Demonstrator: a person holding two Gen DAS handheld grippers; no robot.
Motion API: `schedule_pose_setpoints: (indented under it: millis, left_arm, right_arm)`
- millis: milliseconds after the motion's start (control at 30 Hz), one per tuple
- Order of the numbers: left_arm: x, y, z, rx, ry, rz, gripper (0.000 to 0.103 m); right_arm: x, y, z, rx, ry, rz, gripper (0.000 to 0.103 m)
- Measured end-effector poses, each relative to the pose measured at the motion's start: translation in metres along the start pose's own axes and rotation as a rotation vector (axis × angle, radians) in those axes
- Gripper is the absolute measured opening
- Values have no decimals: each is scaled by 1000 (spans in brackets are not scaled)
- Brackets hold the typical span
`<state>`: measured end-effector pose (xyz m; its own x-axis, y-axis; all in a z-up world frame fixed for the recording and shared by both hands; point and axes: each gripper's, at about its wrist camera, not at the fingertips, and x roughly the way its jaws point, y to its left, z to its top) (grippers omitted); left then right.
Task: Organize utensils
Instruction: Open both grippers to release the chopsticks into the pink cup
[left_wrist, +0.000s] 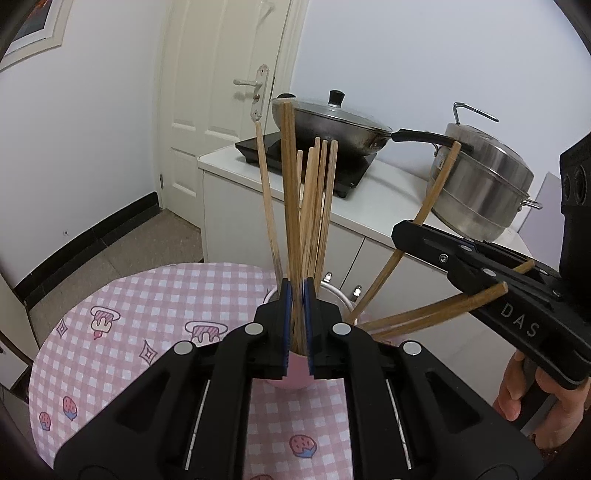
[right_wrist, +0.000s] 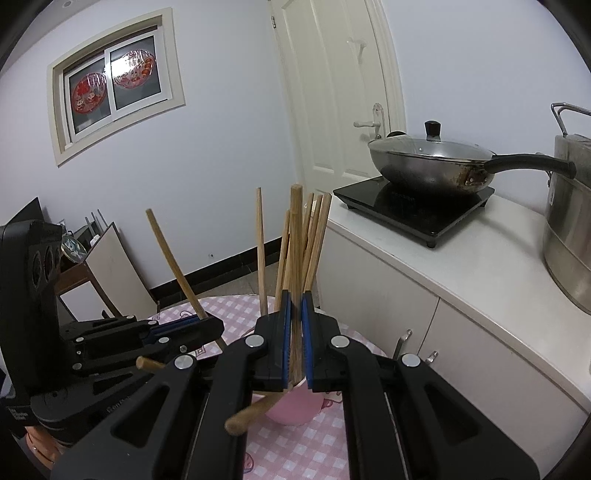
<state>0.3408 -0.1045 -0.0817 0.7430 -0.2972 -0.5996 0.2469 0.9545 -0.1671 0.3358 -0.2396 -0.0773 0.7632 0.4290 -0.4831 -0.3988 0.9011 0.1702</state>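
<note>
Centre of both views: the pink cup (left_wrist: 291, 376) stands on the checked tablecloth (left_wrist: 129, 295), and the task's chopsticks (left_wrist: 314, 206) rise from it in a loose fan.
Left gripper (left_wrist: 297, 291): clenched to a narrow slit just above the rim, and we judge it is pinching the left-held chopstick (right_wrist: 173, 258), which the right view shows slanting out of its tip at mid-left.
Right gripper (right_wrist: 295, 299): pinched to a similar slit; it appears to grip the right-held chopstick (left_wrist: 439, 181), seen at the right of the left view crossing its tip.
Why so held: we read the grips near the rim as a way to steer each stick while its lower end stays in the cup.
Stragglers: two low chopsticks (left_wrist: 443, 302) lean far over the rim at lower right.
Step in hand: we judge that the splayed sticks are being gathered upright.
Risk: tipping the light cup.
</note>
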Motion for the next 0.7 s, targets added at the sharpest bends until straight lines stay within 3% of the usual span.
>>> schedule_pose_setpoints:
  millis: [200, 233, 267, 333, 400, 700]
  left_arm:
    - [-12, 0, 0, -4, 9, -10, 8]
    - [-15, 0, 0, -5, 6, -14, 17]
    - [-18, -1, 0, -6, 2, -13, 40]
    - [-30, -1, -1, -14, -42, -16, 67]
    - [-38, -2, -1, -2, -51, -11, 67]
    - [-69, -3, -5, 13, -73, 32, 67]
  right_arm:
    - [-8, 4, 2, 9, 2, 6, 7]
    - [-11, 5, 2, 9, 0, 5, 7]
    - [-13, 6, 3, 13, -2, 6, 10]
    - [-17, 6, 4, 18, -7, 7, 17]
    - [-23, 9, 3, 17, -12, 3, 23]
    - [-51, 19, 2, 19, -40, -4, 33]
